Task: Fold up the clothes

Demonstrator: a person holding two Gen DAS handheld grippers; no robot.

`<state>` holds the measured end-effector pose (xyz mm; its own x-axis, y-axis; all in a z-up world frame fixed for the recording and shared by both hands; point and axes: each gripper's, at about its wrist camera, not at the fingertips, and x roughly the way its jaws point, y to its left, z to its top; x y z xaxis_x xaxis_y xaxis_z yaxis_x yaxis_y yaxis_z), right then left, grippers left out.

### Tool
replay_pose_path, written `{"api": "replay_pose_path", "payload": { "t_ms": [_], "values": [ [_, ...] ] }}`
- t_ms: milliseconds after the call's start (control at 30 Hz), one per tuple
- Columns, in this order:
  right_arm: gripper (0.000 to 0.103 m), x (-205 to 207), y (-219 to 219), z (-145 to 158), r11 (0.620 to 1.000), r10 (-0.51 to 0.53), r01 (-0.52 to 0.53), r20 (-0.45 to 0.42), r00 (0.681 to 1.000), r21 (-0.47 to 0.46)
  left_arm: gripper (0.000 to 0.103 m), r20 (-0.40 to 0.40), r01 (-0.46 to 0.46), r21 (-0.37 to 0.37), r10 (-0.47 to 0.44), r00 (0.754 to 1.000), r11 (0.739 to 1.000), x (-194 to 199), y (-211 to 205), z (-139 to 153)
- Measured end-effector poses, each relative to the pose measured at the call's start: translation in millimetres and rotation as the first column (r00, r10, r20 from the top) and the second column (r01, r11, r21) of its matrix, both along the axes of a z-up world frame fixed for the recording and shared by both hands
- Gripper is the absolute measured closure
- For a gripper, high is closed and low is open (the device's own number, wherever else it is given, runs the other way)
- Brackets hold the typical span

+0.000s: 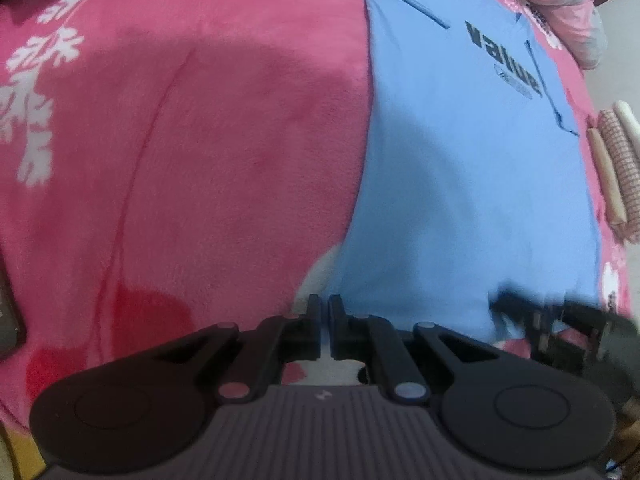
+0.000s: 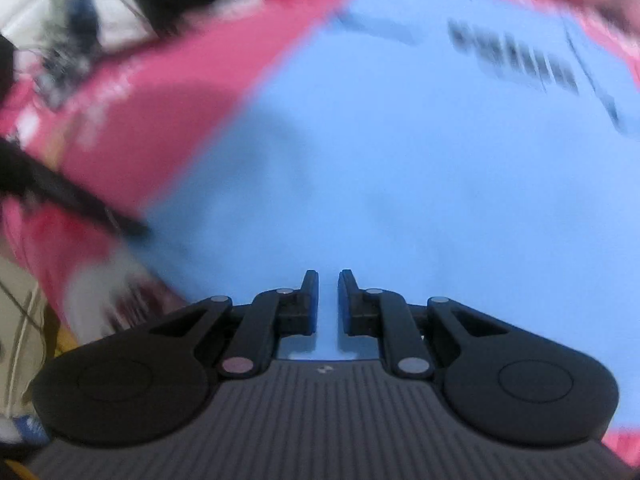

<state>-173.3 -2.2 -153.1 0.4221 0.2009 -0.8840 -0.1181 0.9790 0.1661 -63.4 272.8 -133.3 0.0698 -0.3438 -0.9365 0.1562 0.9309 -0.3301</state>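
Blue polo shirt (image 1: 460, 184) with black lettering lies flat on my pink fleece blanket (image 1: 220, 140). My left gripper (image 1: 325, 312) sits low at its bottom-left corner, fingers nearly together, grasp unclear. My right gripper (image 2: 328, 292) hovers over the hem, a narrow gap between its fingers.

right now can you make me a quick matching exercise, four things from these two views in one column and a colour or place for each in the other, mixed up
Things:
1. shirt
2. blanket
3. left gripper
4. rolled cloths

Descriptions:
a. pink with white leaf pattern
b. at the shirt's near left corner
c. light blue with dark lettering
d. far right edge of the left wrist view, beyond the shirt

Pairs: 1-c, 2-a, 3-b, 4-d
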Motion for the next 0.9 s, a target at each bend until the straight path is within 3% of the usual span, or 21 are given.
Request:
{"api": "replay_pose_path", "payload": {
  "t_ms": [167,267,367,500,667,800,900],
  "values": [
    [0.093,-54,-31,18,0.992,0.122,-0.119,-0.092,0.988,0.037,0.098,0.040,-0.015,0.070,0.012,0.999,0.997,-7,-12,2],
    [0.093,-63,-88,42,0.998,0.030,-0.029,0.013,0.999,-0.062,0.098,0.070,-0.015,0.114,0.007,0.998,0.993,-12,-19,5],
    [0.091,-60,-154,37,0.984,-0.057,0.066,0.058,0.997,-0.164,0.097,0.106,-0.008,0.159,-0.009,0.994,0.987,-19,-27,6],
    [0.092,-77,-206,0,0.972,-0.048,0.036,-0.048,0.998,-0.234,0.096,0.128,-0.031,0.195,0.006,0.992,0.980,-23,-34,7],
    [0.092,-121,-244,11,0.970,-0.069,0.034,-0.136,0.988,-0.241,0.096,0.142,-0.071,0.217,0.041,0.989,0.973,-25,-37,9],
    [0.092,-89,-249,30,0.975,0.003,-0.005,-0.008,1.000,-0.222,0.096,0.157,-0.064,0.257,0.023,0.987,0.964,-27,-43,10],
    [0.092,-51,-248,19,0.970,0.098,-0.087,0.041,0.994,-0.228,0.096,0.166,-0.056,0.281,0.009,0.986,0.958,-33,-36,11]
  ]
}}
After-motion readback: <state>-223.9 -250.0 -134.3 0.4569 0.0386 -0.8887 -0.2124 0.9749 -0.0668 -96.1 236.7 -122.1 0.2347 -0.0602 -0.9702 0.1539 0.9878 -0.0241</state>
